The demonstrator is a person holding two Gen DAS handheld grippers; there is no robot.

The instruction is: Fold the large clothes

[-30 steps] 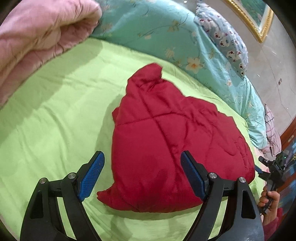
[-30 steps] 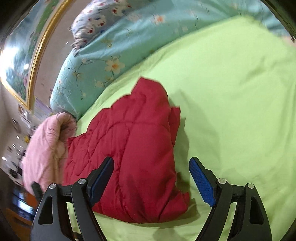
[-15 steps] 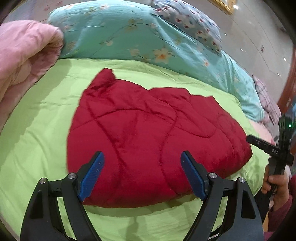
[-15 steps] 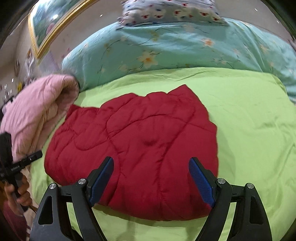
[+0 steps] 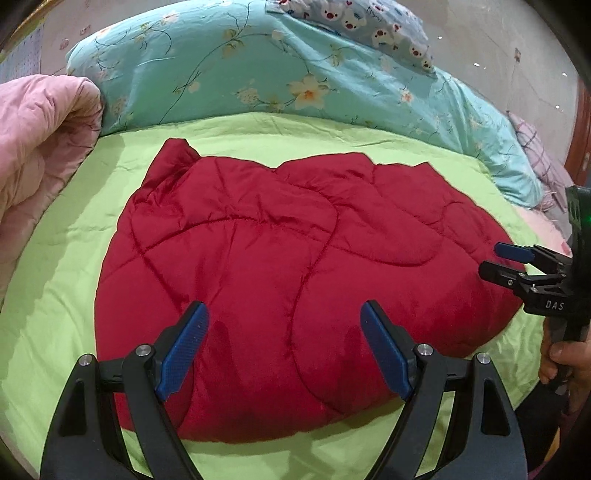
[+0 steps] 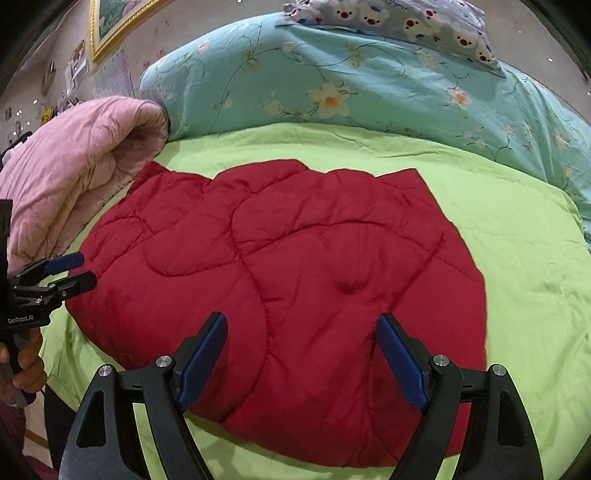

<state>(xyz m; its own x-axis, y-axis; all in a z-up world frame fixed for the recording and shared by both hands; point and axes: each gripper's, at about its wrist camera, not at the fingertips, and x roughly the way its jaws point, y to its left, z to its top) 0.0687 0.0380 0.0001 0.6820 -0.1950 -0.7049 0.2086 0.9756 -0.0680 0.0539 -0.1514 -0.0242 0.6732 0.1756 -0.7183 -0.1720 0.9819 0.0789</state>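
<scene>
Nearest to the cameras, the left gripper [image 5: 284,343] and the right gripper [image 6: 303,354] are being held just above the near edge of the red quilted jacket [image 5: 288,280]. The jaws of both are being kept wide apart, and nothing is being gripped by either. They are probably being held this way so that the near edge can be taken from two places at once.

The jacket is lying spread and partly folded on the green sheet [image 5: 66,229], in the middle of the bed. Left of the jacket, a pink quilt [image 5: 40,147] is being kept rolled, almost touching the jacket's left corner. Behind the jacket, a blue flowered blanket [image 5: 258,66] is piled, with a bear-print pillow [image 5: 362,22] on top.

A gold picture frame [image 6: 110,33] on the wall is being shown only by the right view. A checked pillow [image 5: 535,147], beyond the jacket's right side, is being shown only by the left view.
</scene>
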